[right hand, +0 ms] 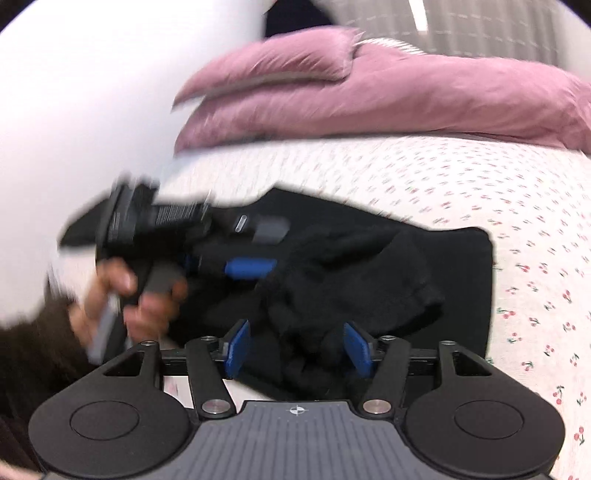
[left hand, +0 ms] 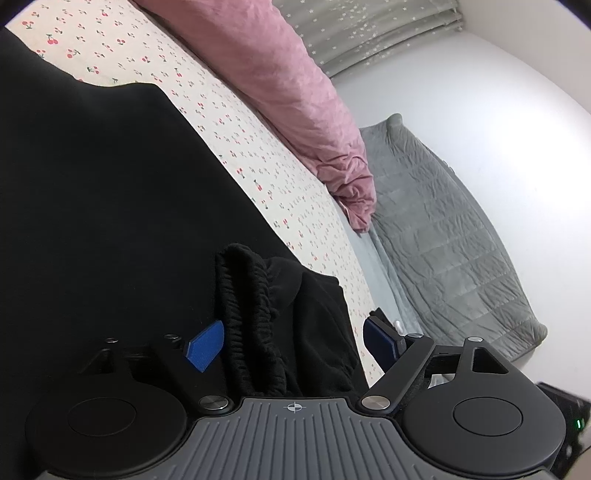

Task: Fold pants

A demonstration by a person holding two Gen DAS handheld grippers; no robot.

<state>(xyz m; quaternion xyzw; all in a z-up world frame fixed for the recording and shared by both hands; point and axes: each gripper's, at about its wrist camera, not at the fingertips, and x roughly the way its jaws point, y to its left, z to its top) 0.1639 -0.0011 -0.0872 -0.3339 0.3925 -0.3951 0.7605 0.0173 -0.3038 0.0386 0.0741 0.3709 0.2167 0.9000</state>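
Observation:
The black pants [left hand: 92,192] lie spread on the cherry-print bed sheet [left hand: 207,107]. My left gripper [left hand: 293,341] is open, its blue pads either side of the ribbed elastic waistband [left hand: 251,314], which bunches up between the fingers. In the right wrist view the pants [right hand: 424,273] lie in a folded dark block with a rumpled heap in the middle. My right gripper [right hand: 297,349] is open over that heap, with cloth between the blue pads. The left gripper also shows in the right wrist view [right hand: 251,267], held in a hand and blurred by motion.
A pink duvet [left hand: 295,92] lies along the far side of the bed, and also shows in the right wrist view [right hand: 388,92]. A grey quilted blanket [left hand: 443,236] hangs at the bed's end by a white wall [left hand: 498,110]. Grey star-print curtains [left hand: 369,26] hang behind.

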